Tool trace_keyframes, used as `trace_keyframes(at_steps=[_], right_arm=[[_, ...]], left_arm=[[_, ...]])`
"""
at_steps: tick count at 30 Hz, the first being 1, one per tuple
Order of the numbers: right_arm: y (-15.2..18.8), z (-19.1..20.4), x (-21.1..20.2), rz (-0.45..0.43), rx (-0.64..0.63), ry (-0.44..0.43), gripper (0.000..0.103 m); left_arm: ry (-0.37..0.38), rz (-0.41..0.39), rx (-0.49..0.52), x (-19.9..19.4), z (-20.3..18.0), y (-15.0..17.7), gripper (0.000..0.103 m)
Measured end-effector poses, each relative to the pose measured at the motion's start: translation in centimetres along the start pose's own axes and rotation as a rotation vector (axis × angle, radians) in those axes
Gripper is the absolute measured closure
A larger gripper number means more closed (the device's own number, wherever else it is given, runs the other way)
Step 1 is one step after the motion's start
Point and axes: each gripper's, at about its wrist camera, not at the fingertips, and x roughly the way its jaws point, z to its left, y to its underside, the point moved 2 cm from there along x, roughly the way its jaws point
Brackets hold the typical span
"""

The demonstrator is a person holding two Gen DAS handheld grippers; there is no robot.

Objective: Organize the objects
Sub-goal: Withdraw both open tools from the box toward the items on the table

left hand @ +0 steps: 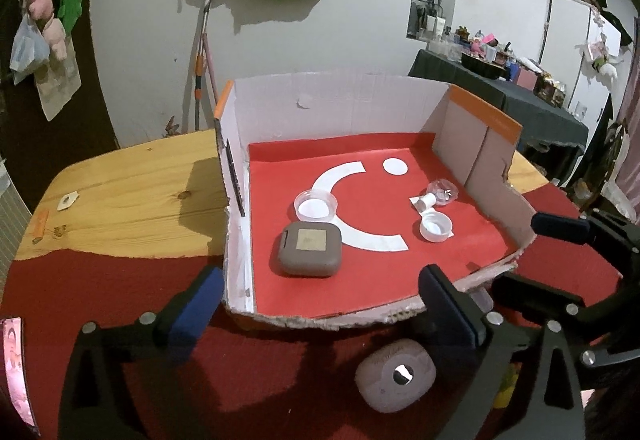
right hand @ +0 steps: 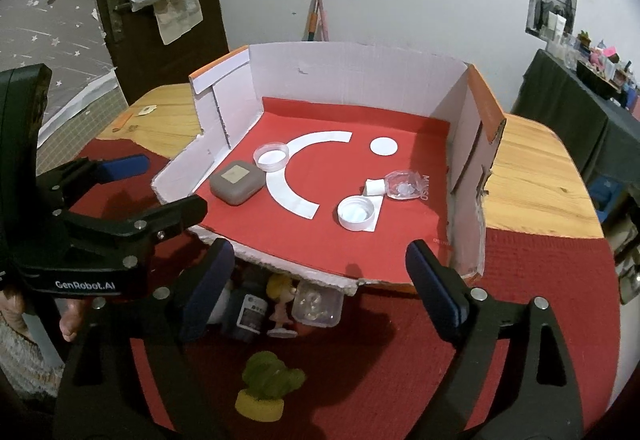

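Both tongs hang released and empty at the frame's bottom — the left gripper [left hand: 320, 304] above a grey case [left hand: 395, 377], the right gripper [right hand: 322, 286] above a cactus toy [right hand: 267, 384] — likely awaiting transfer into the box [right hand: 352, 80] at centre.

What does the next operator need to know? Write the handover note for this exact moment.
Left gripper: open, empty, in front of the box's torn front edge.
Right gripper: open, empty, beside it.
Already in the cardboard box: grey case, clear round dish, white cap, small clear bottle lying on its side.
Left on the red cloth in front of the box: a second grey case, green cactus figure, blonde figurine, clear lidded container, dark item with a label.
Nothing is gripped.
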Motion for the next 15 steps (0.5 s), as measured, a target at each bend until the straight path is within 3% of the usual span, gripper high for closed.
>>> trace_keyframes(at_steps=[2, 15], right_arm=[[0.2, 0.1, -0.3, -0.004, 0.0, -0.001, 0.007], [1.1, 0.7, -2.1, -0.028, 0.01, -0.015, 0.006]], left_arm=[[-0.008, -0.004, 0.008, -0.3, -0.1, 0.2, 0.001], [-0.023, -0.025, 0.049, -2.4, -0.8, 1.4, 0.0]])
